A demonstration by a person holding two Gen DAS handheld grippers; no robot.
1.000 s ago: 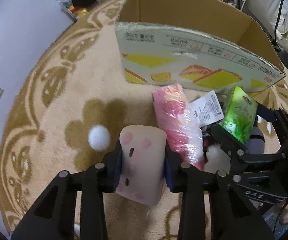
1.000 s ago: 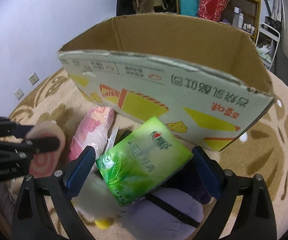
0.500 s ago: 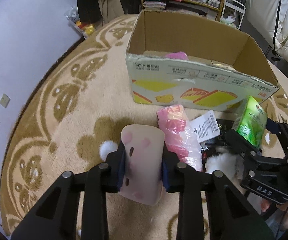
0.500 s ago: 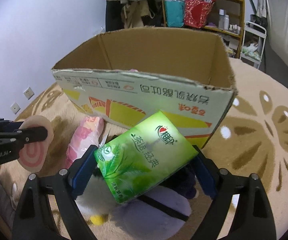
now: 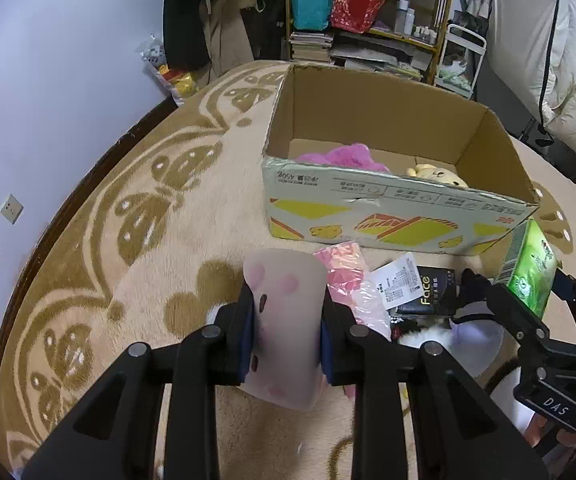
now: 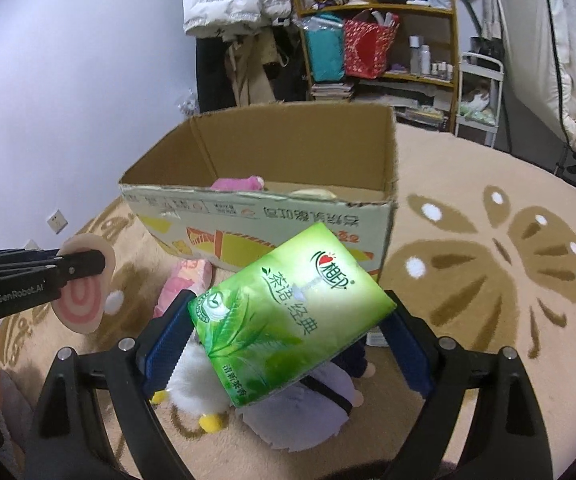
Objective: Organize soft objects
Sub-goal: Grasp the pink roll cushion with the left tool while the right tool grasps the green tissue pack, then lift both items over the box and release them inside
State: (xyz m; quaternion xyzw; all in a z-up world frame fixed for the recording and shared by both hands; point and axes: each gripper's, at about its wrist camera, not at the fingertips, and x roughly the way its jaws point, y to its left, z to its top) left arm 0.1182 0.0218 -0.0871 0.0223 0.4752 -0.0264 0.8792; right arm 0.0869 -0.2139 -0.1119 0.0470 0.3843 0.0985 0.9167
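My left gripper is shut on a pale pink roll-shaped soft toy with pink spots, held above the rug; it also shows in the right wrist view. My right gripper is shut on a green tissue pack, also in the left wrist view at the right. The open cardboard box stands ahead, holding a pink plush and a yellow plush. The box also shows in the right wrist view.
On the rug below lie a pink plastic-wrapped pack, a black packet with a white tag, a white plush with yellow feet and a lavender plush. Shelves and hanging clothes stand behind the box.
Both grippers have risen with their loads, so the box interior and the plush toys inside now show. The items on the rug look smaller and farther below.
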